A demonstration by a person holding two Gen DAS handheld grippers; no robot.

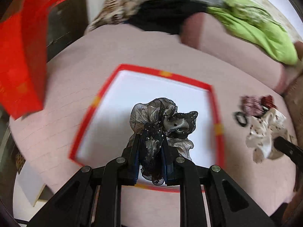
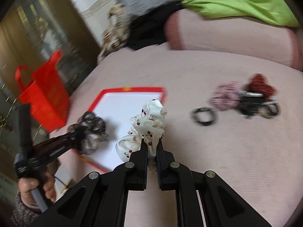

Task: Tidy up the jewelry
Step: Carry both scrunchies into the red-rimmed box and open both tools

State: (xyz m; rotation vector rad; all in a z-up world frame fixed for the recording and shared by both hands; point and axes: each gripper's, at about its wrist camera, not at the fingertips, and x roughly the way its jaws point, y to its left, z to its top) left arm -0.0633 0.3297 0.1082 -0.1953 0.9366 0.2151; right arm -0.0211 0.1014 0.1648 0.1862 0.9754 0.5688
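My left gripper (image 1: pixel 150 141) is shut on a grey and black sheer scrunchie (image 1: pixel 162 119), held above the white inside of a red-rimmed box (image 1: pixel 121 98). The right wrist view shows that left gripper (image 2: pixel 75 132) with the grey scrunchie (image 2: pixel 92 130) at the box's (image 2: pixel 121 109) near left corner. My right gripper (image 2: pixel 151 143) is shut on a white scrunchie with cherry print (image 2: pixel 145 124), over the box's right edge. That white scrunchie (image 1: pixel 265 134) hangs at the right in the left wrist view, off the box.
On the pink bedspread (image 2: pixel 208 151) lie a black hair tie (image 2: pixel 203 116), a pink scrunchie (image 2: pixel 226 95), a dark red scrunchie (image 2: pixel 260 87) and black clips (image 2: pixel 253 104). A red bag (image 2: pixel 45 100) stands left of the box. Green cloth (image 2: pixel 236 3) and a pink pillow (image 2: pixel 227 36) lie behind.
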